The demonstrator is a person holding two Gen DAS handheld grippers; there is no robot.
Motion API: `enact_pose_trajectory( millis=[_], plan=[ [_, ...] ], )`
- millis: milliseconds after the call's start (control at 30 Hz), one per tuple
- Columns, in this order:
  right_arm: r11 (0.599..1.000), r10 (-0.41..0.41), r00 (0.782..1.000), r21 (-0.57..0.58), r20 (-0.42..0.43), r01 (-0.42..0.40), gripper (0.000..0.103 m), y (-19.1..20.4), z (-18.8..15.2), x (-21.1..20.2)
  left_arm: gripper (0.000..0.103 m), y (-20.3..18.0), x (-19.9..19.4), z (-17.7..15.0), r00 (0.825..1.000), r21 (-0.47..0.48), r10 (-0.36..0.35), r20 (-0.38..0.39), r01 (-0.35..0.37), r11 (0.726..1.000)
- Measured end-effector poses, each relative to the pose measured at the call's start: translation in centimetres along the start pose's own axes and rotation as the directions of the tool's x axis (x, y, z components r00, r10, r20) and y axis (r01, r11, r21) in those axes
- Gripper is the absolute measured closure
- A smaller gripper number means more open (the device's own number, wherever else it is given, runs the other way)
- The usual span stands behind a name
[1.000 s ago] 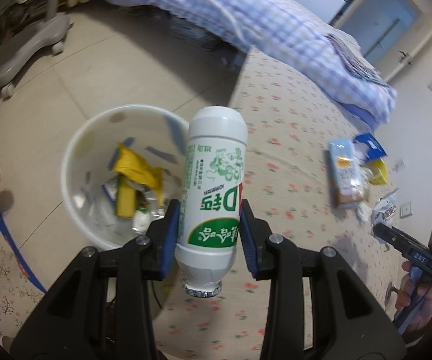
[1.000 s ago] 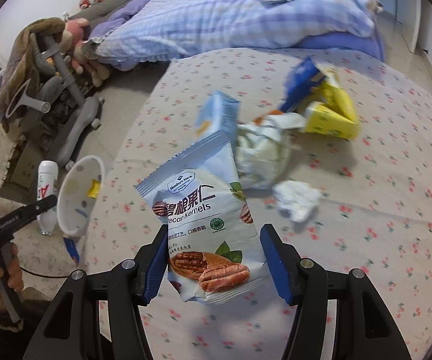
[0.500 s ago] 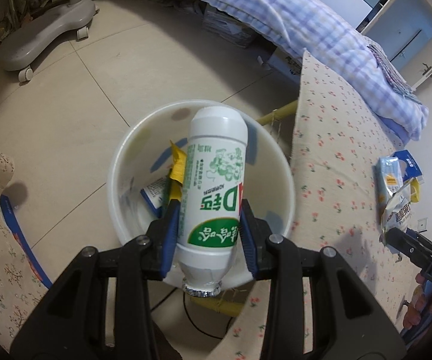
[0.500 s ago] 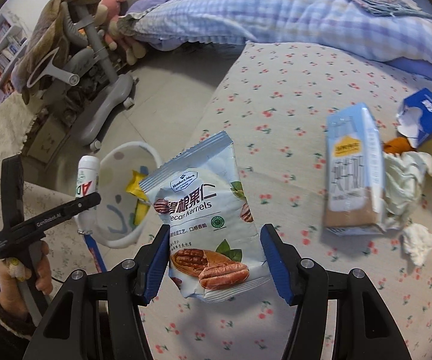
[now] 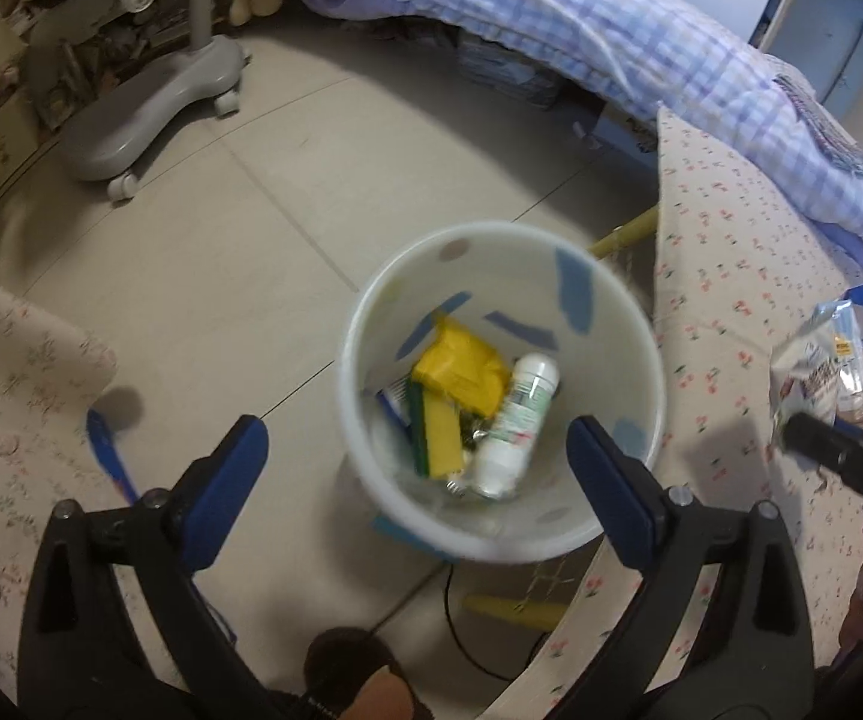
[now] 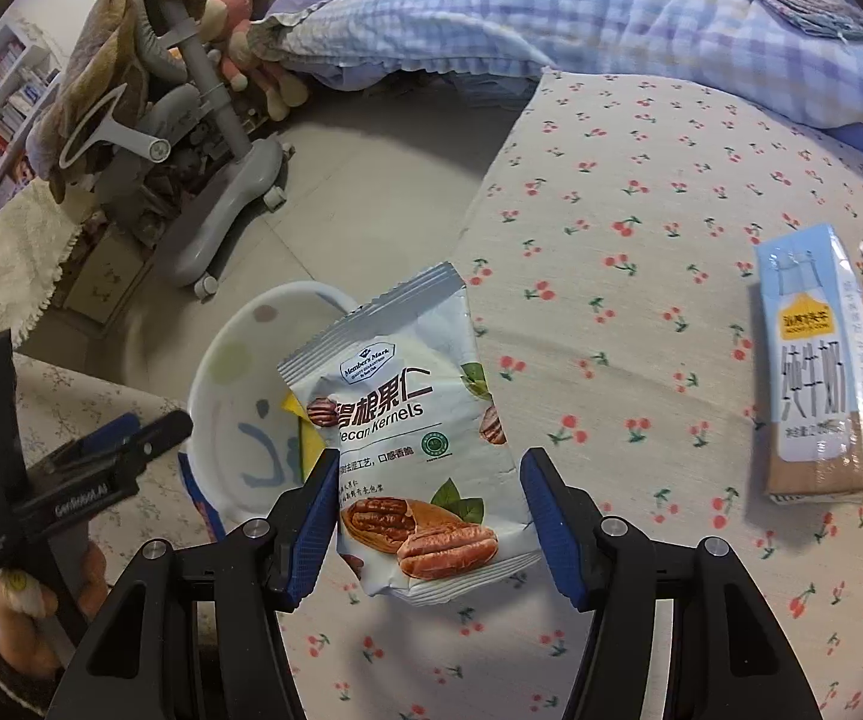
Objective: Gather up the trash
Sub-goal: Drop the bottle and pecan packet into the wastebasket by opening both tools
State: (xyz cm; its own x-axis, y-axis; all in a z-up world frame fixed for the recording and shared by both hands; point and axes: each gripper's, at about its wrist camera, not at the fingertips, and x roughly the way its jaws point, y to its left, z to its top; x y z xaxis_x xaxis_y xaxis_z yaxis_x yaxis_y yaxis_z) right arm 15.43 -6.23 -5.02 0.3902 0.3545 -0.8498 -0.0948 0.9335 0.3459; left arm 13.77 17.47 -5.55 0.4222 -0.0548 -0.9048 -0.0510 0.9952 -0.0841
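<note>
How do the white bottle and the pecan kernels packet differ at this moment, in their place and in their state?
The white bottle lies on its side inside the white bin, among other trash; the pecan kernels packet is outside the bin, above the floral cloth. The bottle is free: the left gripper has nothing between its fingers, and its jaws are opening. The packet is gripped by the right gripper. The bottle is a rigid cylinder; the packet is a flat pouch. Both are white with green print.

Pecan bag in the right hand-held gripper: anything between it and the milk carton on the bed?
No. In the right wrist view only bare floral sheet separates the pecan bag from the milk carton.
</note>
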Motion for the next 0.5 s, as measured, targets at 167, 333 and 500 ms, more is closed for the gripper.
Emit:
enact_pose_trajectory(
  millis=[167,333,500],
  plan=[
    [1.0,0.022,1.0,-0.014,-0.009,-0.022,0.041,1.7,0.3,1.3,0.002,1.2,-0.6,-0.4,0.998,-0.002,0.057,0.002,-0.057,0.998],
    [0.999,0.044,0.999,-0.027,-0.02,-0.045,0.036,3.3,0.7,3.0,0.002,2.1,-1.2,-0.5,0.997,-0.017,0.075,0.005,-0.075,0.997],
    [0.994,0.098,0.995,-0.035,-0.016,-0.099,0.02,4.6,1.0,4.0,0.002,2.6,-1.1,-0.9,0.995,-0.017,0.095,-0.012,-0.096,0.995]
  ],
)
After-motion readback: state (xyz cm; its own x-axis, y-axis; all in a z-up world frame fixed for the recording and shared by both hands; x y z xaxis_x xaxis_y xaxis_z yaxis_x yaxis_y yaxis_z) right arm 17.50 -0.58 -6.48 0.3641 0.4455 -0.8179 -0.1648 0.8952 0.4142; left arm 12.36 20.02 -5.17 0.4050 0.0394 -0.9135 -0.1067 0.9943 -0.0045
